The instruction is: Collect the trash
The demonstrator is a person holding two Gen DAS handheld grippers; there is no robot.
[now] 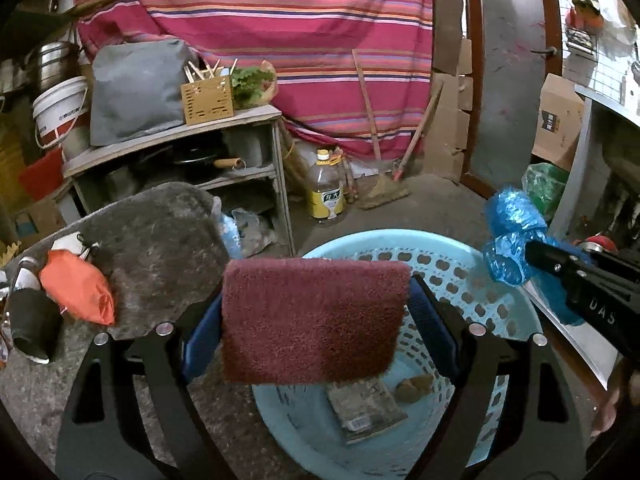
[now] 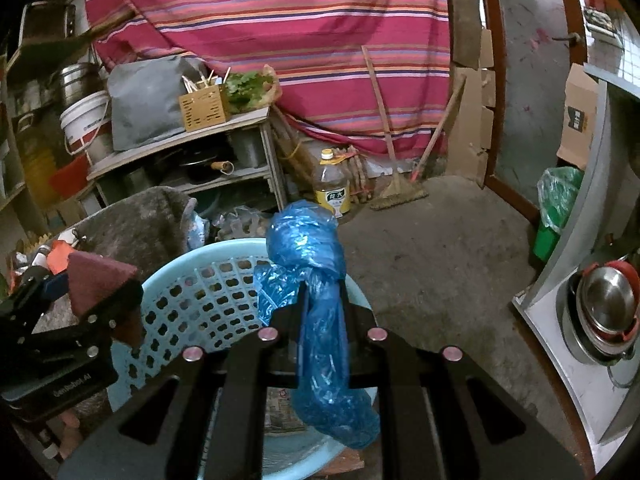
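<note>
Two bits of trash over the basket [image 1: 516, 312]

My left fingers [image 1: 316, 320] clamp the scouring pad [image 1: 312, 320], my right fingers [image 2: 322, 312] pinch the blue bag [image 2: 316, 320], both held ready to drop in.

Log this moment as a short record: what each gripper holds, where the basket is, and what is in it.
left gripper: fingers wide apart, maroon scouring pad between them
right gripper: shut on knotted blue plastic bag
basket: light blue, perforated, below both grippers
basket contents: flat printed packet, small brown lump
</note>
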